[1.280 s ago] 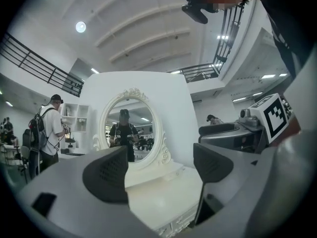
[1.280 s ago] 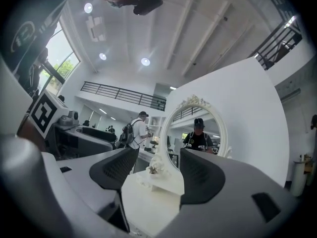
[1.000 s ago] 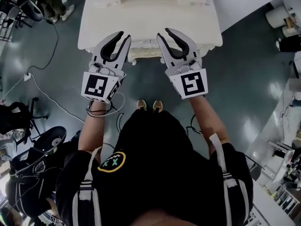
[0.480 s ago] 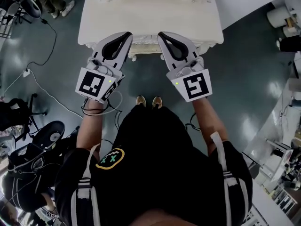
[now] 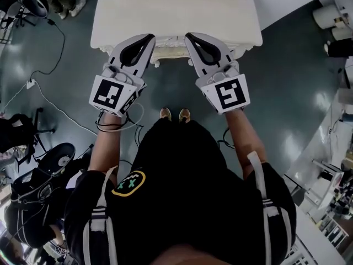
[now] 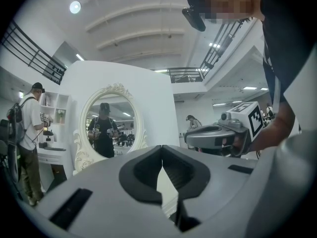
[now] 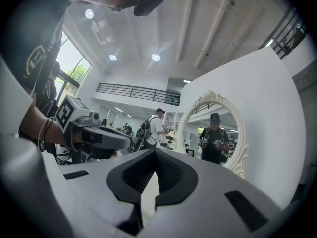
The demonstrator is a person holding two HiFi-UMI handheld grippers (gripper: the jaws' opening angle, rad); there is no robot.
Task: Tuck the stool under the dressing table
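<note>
1. Head view is the only one with the layout from above: the dressing table [image 5: 110,21] sits at 12 o'clock from the person's shoes [image 5: 175,115]; both grippers are held out over its front edge.
2. The gripper views give what the head view can't: the oval mirror [image 6: 105,128] standing upright on the table against a white panel, with the person reflected in it; there's also a bystander with a backpack [image 6: 27,133] off at 9 o'clock.
3. Left gripper [image 6: 161,147]: tips pressed together, nothing held; only a white sliver shows through the hollow behind them.
4. Right gripper [image 7: 155,150]: same deal, tips meeting, nothing held.
5. The stool I honestly can't pick out in any view; a carved cream piece [image 5: 165,53] peeks out under the table's front edge, between the two grippers, and I can't tell whether it's stool or table trim.
6. Both sets of tips sit right at the table's front edge, near each other but apart.
7. Room-wise: open dark floor [image 5: 287,65] at 3 o'clock; a cable [image 5: 55,109] trails over the floor at 9 o'clock.
</note>
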